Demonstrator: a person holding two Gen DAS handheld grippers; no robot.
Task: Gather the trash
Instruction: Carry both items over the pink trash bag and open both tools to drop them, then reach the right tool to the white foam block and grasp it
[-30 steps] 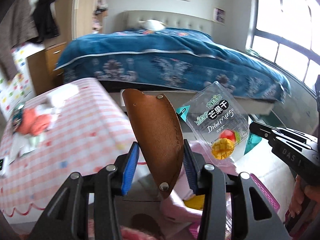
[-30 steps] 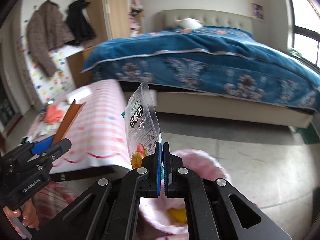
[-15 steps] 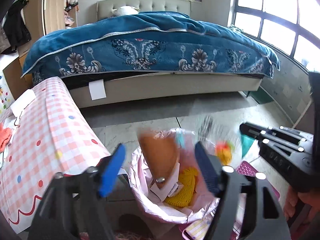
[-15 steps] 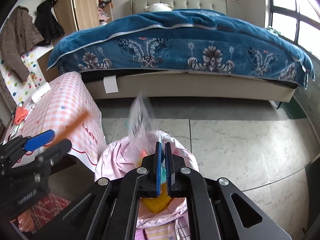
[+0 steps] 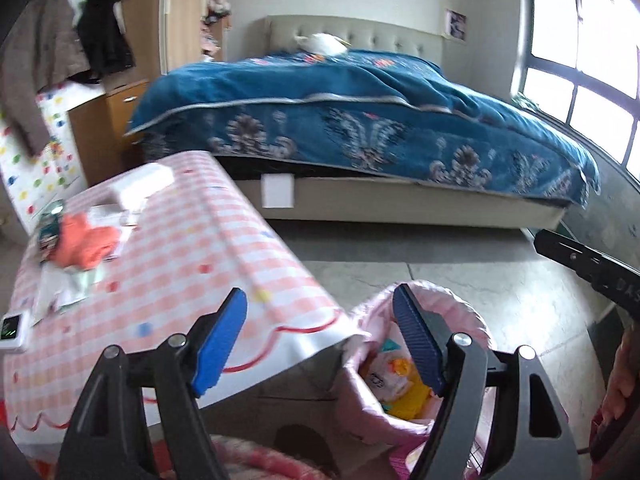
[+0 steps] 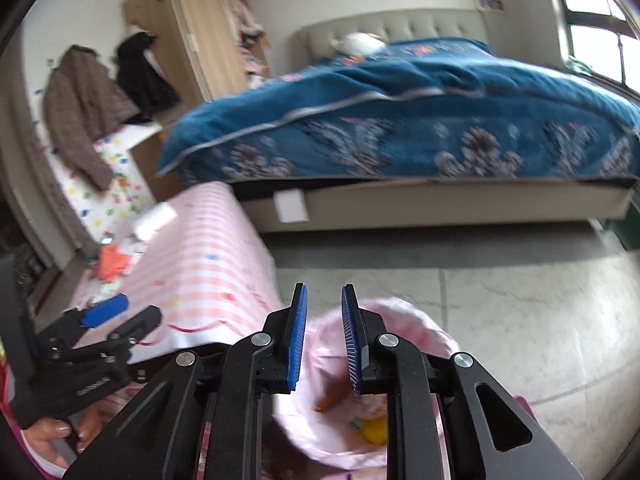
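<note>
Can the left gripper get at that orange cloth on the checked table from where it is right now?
Probably yes. The left gripper is open and empty, and the orange cloth lies uncovered on the checked table, nothing standing between. It would have to swing left, away from the pink bin.

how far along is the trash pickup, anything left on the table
Done: wrappers and a brown piece lie in the pink-lined bin. In hand: nothing; the left gripper is wide open, and the right gripper's jaws have just been opening, empty. Left: the orange scrap and papers on the checked table.
</note>
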